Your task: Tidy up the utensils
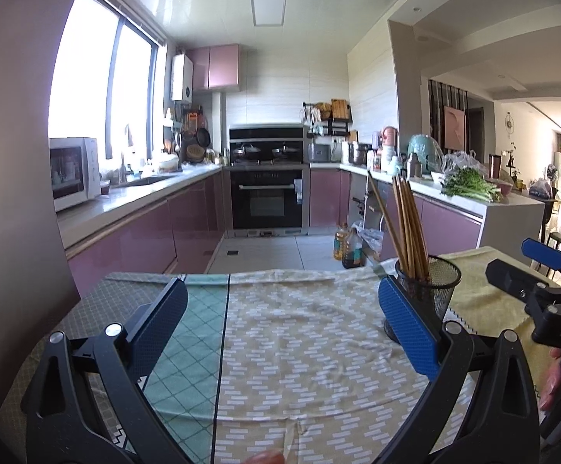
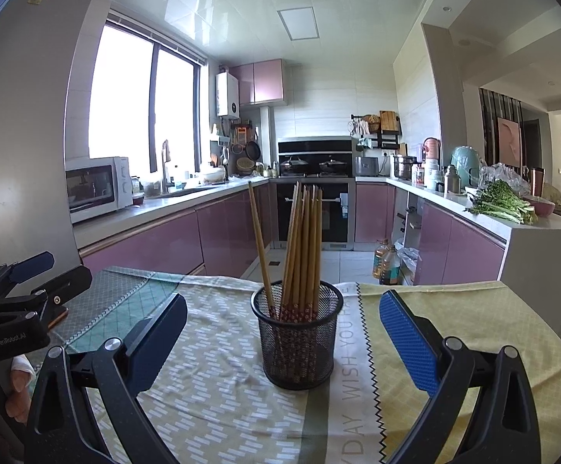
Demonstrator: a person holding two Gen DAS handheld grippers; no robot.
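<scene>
Right wrist view: patchwork-cloth-covered desk (image 2: pixel 218 379); black mesh cylindrical holder (image 2: pixel 296 342) mid-desk, brown wooden chopsticks (image 2: pixel 300 247) upright inside. Right hand-held gripper (image 2: pixel 282 342) wide, empty; left hand-held gripper (image 1: pixel 282 332) wide, empty. Risk: finger nudge tips light holder.

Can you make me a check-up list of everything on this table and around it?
Surface: table under patterned yellow, white and green tablecloths, wrinkled.
Job's things: brown wooden chopsticks standing in a black wire-mesh cup; one leans away to the left.
Clutter: nothing seen on the cloth.
Grippers: left hand-held gripper open, empty; right hand-held gripper open, empty, facing the cup.
Cables: nothing seen.
Surroundings: pink kitchen cabinets, white microwave, green vegetables on the counter.
</scene>
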